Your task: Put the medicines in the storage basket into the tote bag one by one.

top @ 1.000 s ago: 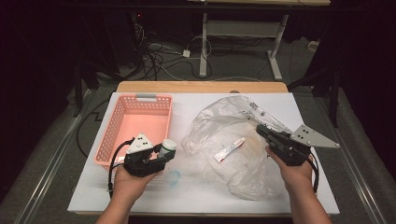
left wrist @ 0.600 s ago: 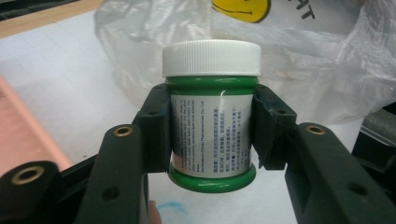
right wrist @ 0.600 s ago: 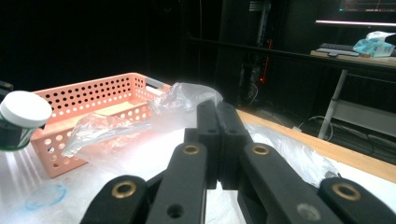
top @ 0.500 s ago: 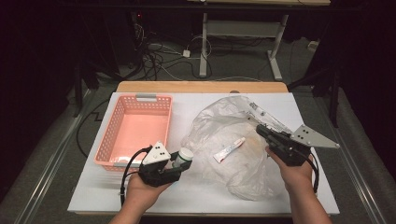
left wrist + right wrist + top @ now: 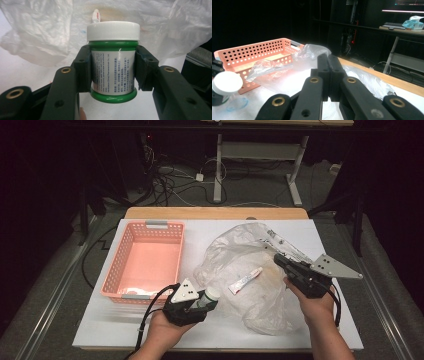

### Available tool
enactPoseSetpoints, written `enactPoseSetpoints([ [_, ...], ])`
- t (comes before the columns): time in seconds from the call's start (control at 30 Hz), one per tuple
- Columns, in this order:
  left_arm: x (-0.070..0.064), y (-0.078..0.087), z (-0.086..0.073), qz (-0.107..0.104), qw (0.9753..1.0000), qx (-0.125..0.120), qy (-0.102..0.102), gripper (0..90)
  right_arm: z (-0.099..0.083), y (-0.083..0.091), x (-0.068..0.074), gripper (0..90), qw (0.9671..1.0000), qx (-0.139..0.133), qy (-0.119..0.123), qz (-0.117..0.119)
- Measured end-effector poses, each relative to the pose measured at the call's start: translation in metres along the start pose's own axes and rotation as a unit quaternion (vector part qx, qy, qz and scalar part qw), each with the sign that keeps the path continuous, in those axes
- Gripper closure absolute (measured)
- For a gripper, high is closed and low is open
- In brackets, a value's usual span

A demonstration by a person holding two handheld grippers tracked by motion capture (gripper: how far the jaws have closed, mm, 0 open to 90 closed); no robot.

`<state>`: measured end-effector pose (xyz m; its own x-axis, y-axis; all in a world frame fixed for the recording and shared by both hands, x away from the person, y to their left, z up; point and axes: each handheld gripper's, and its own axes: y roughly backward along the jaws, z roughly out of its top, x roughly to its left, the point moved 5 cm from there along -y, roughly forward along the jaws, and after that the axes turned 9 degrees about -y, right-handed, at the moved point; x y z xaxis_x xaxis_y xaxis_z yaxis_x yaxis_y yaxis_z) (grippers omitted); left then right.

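Jar, green with a white ribbed lid and a printed label, sits clamped between the jaws of the left gripper, which press on its two sides at label height; the lid sticks out past the jaw tips. In the high view that gripper lies low over the table near its front edge, the person's left hand wrapped around it from behind, forearm coming in from below, jaws aimed right toward the bag. Just ahead of the jar in the left gripper view lies the crumpled clear bag, with the end of a small white tube showing beyond the lid.

Further right, the right gripper is held by the right hand, wrist straight, jaws pointing up and to the left over the bag's right side. Its jaws are pressed together in the right gripper view; whether a fold of film is caught between them I cannot tell.

Behind and to the left of the left gripper stands the pink basket, a perforated tray with grey handles; nothing can be made out inside it. The bag holds the white tube, lying flat between the two grippers.
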<state>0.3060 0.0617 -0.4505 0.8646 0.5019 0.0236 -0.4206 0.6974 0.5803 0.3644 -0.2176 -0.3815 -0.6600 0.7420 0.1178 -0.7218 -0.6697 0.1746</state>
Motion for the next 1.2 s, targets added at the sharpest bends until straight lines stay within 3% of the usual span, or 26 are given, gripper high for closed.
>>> enactPoseSetpoints([
  [0.63, -0.013, -0.041, -0.001, -0.02, 0.9994, 0.02, -0.017, 53.9, -0.002, -0.002, 0.001, 90.0, 1.0, 0.004, 0.001, 0.0],
  [0.83, -0.014, -0.061, 0.008, -0.022, 0.9991, 0.025, -0.024, 53.8, -0.003, -0.002, 0.0, 90.0, 1.0, 0.006, 0.003, -0.001],
  [1.2, -0.014, -0.123, 0.044, -0.026, 0.999, 0.019, -0.032, 53.8, -0.001, 0.0, -0.001, 90.0, 1.0, 0.0, -0.003, 0.001],
])
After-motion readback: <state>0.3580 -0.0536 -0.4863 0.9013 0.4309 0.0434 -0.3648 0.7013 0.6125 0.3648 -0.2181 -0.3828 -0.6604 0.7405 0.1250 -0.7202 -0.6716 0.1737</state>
